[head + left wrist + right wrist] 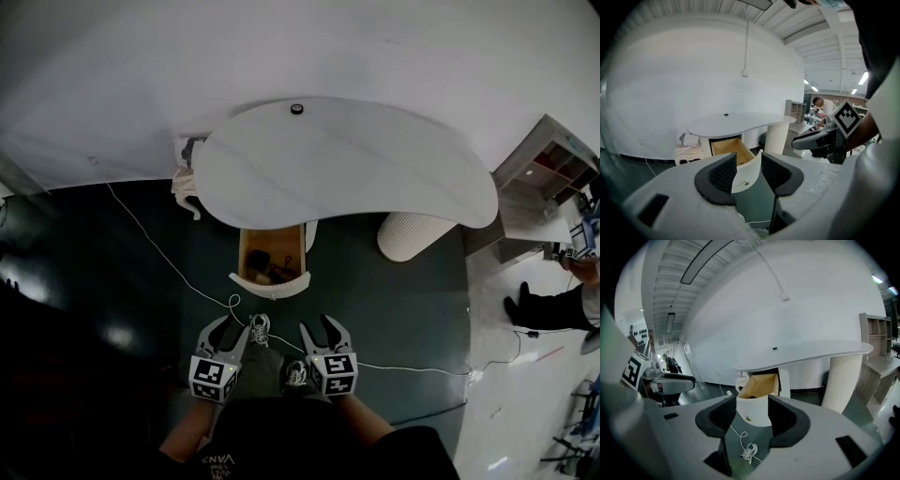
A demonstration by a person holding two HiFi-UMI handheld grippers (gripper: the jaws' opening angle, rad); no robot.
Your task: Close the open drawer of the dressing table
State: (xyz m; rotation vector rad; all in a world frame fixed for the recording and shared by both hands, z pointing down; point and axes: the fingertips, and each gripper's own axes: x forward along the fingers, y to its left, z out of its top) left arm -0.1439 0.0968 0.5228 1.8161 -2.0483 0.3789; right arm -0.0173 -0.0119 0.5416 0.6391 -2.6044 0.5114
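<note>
Pale wood lined the open drawer (272, 259), which stood pulled out from under the white top of the dressing table (347, 169), its curved white front (270, 284) facing the person. Only the head view looked into it, and showed dark things lying inside that were too small to name. The two gripper views instead caught the small knob (746, 183) on that front, which the head view did not show. The right gripper view alone showed a laced shoe (750, 452) and a looping white cable (736, 432) on the dark floor between the jaws.

Upside-down print on the person's dark shirt (220, 457) seemed to read VANS; each gripper's cube bore black-and-white square markers.

The left gripper (230, 328) held its jaws partly apart with nothing in them, short of the drawer. The right gripper (321, 330) was likewise parted and empty, level with the left one.
</note>
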